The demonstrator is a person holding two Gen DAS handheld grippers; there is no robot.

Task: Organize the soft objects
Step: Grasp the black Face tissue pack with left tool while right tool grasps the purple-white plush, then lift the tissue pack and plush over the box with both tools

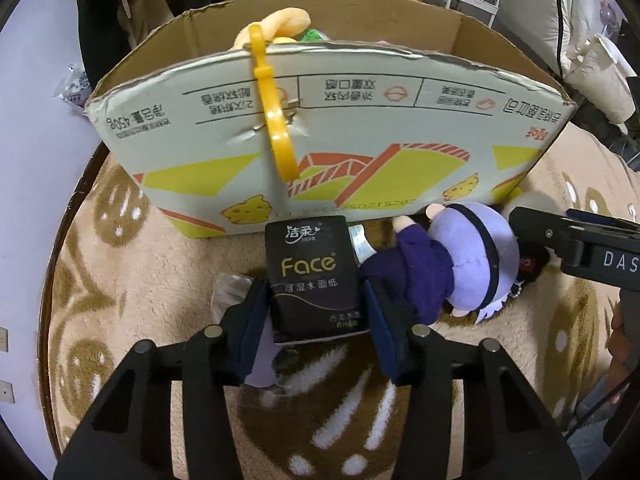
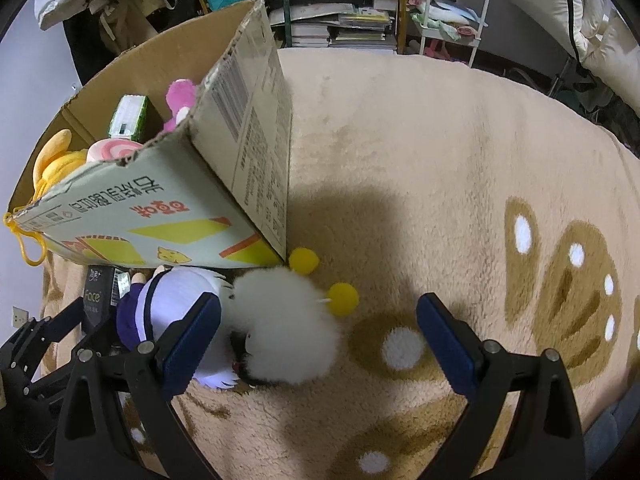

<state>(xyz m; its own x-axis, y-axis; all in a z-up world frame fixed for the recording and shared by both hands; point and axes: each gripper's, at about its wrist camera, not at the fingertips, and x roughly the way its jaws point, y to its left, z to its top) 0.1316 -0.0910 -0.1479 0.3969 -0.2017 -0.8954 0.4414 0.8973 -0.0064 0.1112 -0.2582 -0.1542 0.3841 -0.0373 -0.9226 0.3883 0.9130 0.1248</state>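
Tissue pack point(image 1: 314, 276) before box point(image 1: 332, 120)

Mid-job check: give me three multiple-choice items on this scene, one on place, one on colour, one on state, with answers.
1. Where does the purple-and-lilac plush doll lie?
A. inside the cardboard box
B. on the beige rug in front of the box
C. on the shelf

2. What colour is the plastic loop handle on the printed cardboard box?
A. yellow
B. red
C. blue

3. How is the left tool?
A. wide open over bare rug
B. shut on the black "Face" tissue pack
C. shut on the doll

Answers: B, it rests on the rug by the box's front wall; A, the strap is yellow; B, both pads press the pack's sides.
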